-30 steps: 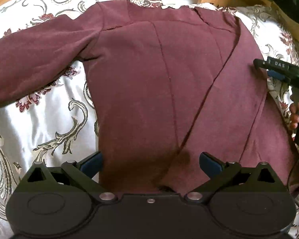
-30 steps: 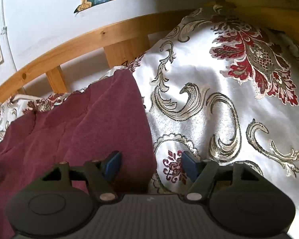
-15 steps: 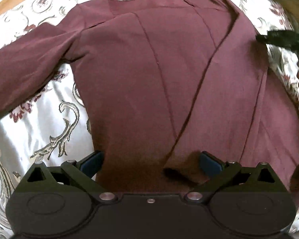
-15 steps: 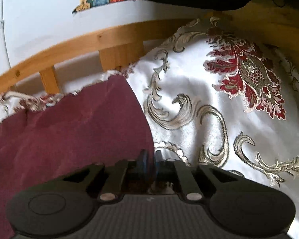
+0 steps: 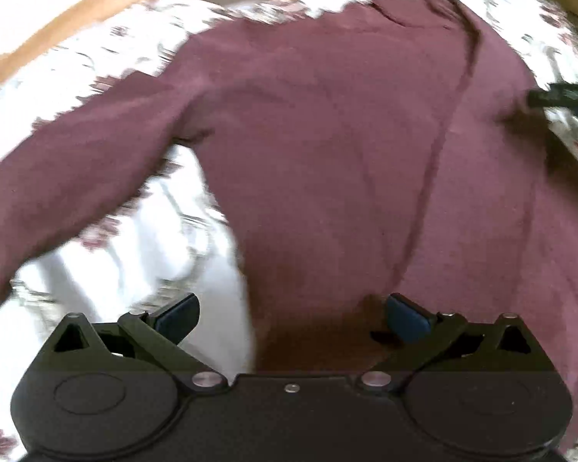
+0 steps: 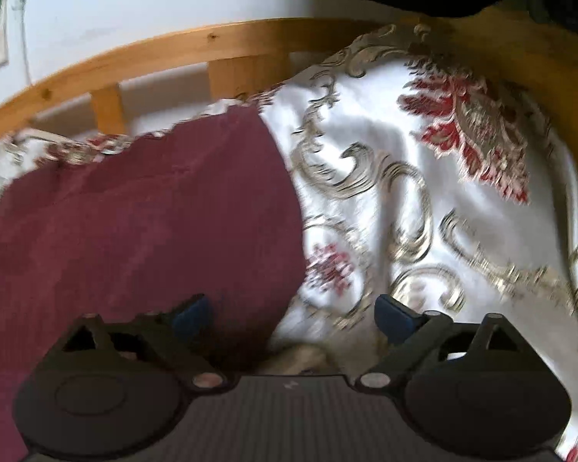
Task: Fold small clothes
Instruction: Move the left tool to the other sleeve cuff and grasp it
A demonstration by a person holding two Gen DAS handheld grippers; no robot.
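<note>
Blue-padded and spread wide, the right gripper (image 6: 287,317) has just been opening; its jaws straddle the right-hand edge of the dark maroon long-sleeved knit top (image 6: 142,231) without pressing it, so the cloth looks released to lie where it was set. That edge runs up the middle of the right wrist view, with the white satin bedspread with gold scrolls and red flowers (image 6: 385,177) bare to its right and the curved pale wooden bed rail (image 6: 196,48) across the top. In the left wrist view, the left gripper (image 5: 291,312) is likewise spread and empty, poised over the top's lower hem, probably to take the next fold. One sleeve (image 5: 77,161) stretches out to the left of that frame, not yet folded in, while a diagonal crease suggests the other side is already laid over the body.
</note>
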